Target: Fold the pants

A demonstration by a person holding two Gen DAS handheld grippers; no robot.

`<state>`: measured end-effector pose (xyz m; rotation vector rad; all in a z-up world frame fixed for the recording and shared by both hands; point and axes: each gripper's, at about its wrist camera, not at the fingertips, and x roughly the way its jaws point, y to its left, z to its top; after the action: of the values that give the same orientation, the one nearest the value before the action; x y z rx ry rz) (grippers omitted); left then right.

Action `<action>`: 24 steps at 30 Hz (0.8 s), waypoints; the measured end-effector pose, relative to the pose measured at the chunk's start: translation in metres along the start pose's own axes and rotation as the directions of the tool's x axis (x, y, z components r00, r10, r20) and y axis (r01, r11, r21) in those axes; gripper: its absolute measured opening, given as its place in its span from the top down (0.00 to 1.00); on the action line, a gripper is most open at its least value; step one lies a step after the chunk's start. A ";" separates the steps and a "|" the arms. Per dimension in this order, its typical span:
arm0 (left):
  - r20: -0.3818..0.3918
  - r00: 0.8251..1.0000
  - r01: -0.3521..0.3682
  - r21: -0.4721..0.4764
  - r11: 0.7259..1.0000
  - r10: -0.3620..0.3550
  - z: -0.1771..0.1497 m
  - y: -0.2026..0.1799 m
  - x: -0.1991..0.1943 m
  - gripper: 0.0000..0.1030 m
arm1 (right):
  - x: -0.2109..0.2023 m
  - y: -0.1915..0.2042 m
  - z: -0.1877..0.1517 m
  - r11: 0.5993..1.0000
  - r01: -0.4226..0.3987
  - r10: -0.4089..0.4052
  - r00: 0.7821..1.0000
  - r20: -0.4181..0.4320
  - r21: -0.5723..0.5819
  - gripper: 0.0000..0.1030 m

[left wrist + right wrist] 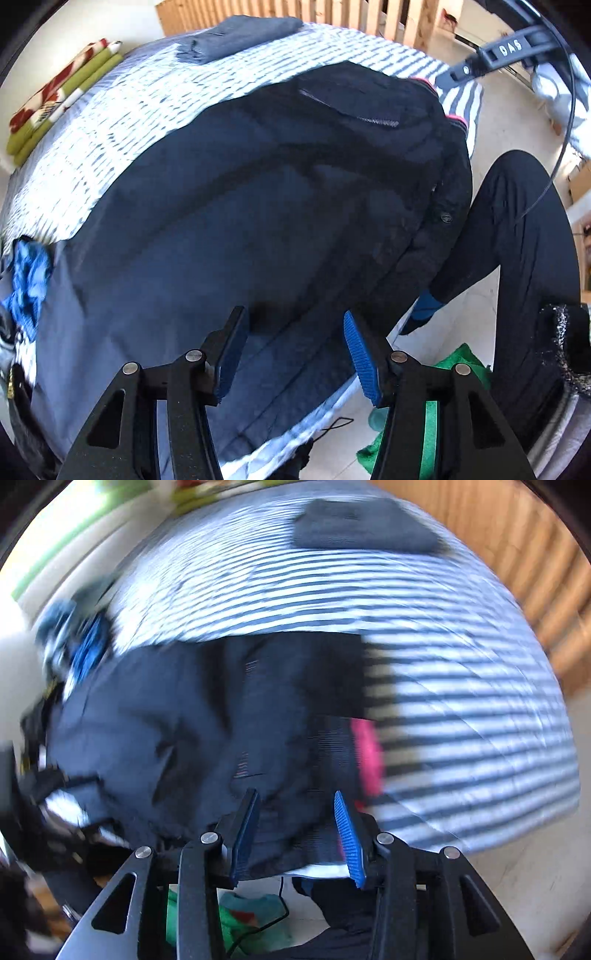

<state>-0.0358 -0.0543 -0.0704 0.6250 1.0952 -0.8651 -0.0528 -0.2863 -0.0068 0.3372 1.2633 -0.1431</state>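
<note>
Pants (258,206) spread across striped bed (147,110), reaching near edge, both grippers open.

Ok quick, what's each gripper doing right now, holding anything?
Left gripper: open, holding nothing, above the dark pants.
Right gripper: open, nothing gripped, over the pants' waistband end.

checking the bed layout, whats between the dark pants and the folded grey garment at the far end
Only bare striped bedspread lies between the dark pants and the folded grey garment. The left wrist view shows it clearly; the blurred right wrist view agrees.
</note>
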 end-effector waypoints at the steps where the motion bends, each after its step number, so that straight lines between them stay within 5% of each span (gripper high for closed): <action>1: 0.000 1.000 0.007 0.002 1.000 -0.007 0.001 0.000 0.002 0.45 | 0.000 -0.006 0.000 1.000 0.012 -0.012 1.000 0.002 0.013 0.63; 4: -0.007 0.999 0.037 0.005 0.999 -0.037 0.005 -0.001 0.011 0.63 | 0.007 -0.014 0.004 1.000 0.006 -0.006 1.000 -0.005 0.029 0.60; 6: -0.006 0.999 0.049 0.016 0.999 -0.049 0.006 -0.005 0.012 0.83 | 0.019 -0.021 0.013 0.998 0.009 -0.008 1.000 -0.019 0.057 0.55; 9: -0.007 1.000 0.029 0.047 0.998 -0.028 0.008 -0.014 0.014 0.94 | 0.040 -0.033 0.023 0.990 -0.012 0.021 0.998 -0.060 0.140 0.54; 12: -0.004 1.000 0.028 0.036 0.999 -0.028 0.010 -0.014 0.012 0.97 | 0.050 -0.045 0.026 0.975 -0.069 0.084 0.995 -0.063 0.209 0.57; 15: 0.014 0.999 0.038 0.009 0.999 -0.038 0.011 -0.008 0.002 0.98 | 0.039 -0.039 0.023 0.977 -0.084 0.093 0.995 -0.040 0.195 0.84; 18: 0.038 0.998 0.052 -0.011 0.999 -0.052 0.010 -0.004 -0.013 0.98 | 0.015 -0.036 0.020 0.986 -0.071 0.070 0.998 0.009 0.152 0.95; 24: 0.022 0.994 0.109 0.006 0.994 -0.109 -0.004 -0.012 -0.026 0.98 | -0.028 -0.016 -0.003 0.999 -0.029 0.028 0.999 0.039 0.016 0.97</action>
<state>-0.0528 -0.0498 -0.0481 0.5618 1.1159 -0.9667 -0.0687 -0.3027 0.0166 0.3649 1.2186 -0.1353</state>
